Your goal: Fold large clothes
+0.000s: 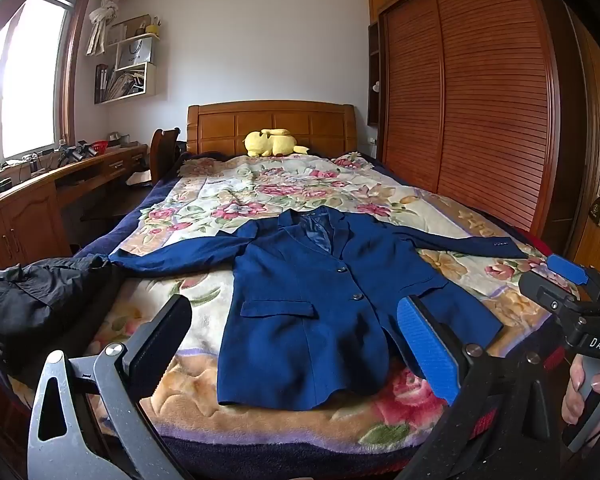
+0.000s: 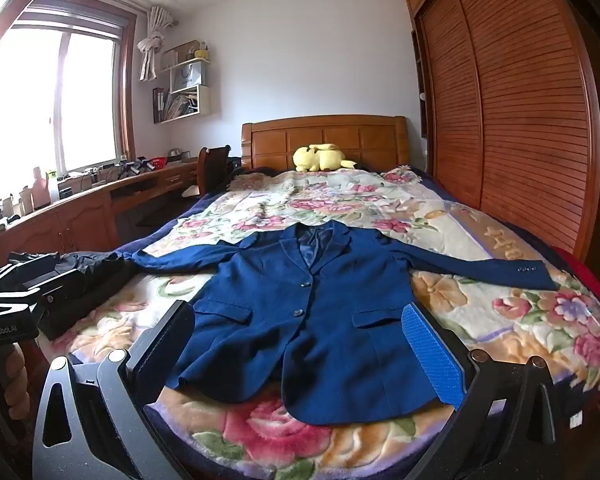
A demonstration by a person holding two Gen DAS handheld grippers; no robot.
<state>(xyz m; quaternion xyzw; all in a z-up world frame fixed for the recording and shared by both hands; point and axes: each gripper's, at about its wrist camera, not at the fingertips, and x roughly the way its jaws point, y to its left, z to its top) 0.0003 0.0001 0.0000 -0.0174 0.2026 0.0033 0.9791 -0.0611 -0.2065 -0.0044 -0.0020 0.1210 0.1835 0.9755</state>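
A navy blue blazer (image 1: 312, 304) lies flat and buttoned, front up, on the floral bedspread (image 1: 228, 196), sleeves spread to both sides. It also shows in the right wrist view (image 2: 320, 320). My left gripper (image 1: 296, 344) is open and empty, held above the blazer's hem near the foot of the bed. My right gripper (image 2: 300, 348) is open and empty, also above the hem. The right gripper also shows at the right edge of the left wrist view (image 1: 572, 296). The left gripper's body shows at the left of the right wrist view (image 2: 16, 304).
A black garment (image 1: 40, 304) lies bunched at the bed's left edge. A yellow plush toy (image 1: 272, 142) sits by the wooden headboard (image 1: 272, 120). A wooden desk (image 1: 52, 188) runs along the left wall. A slatted wardrobe (image 1: 472, 92) stands on the right.
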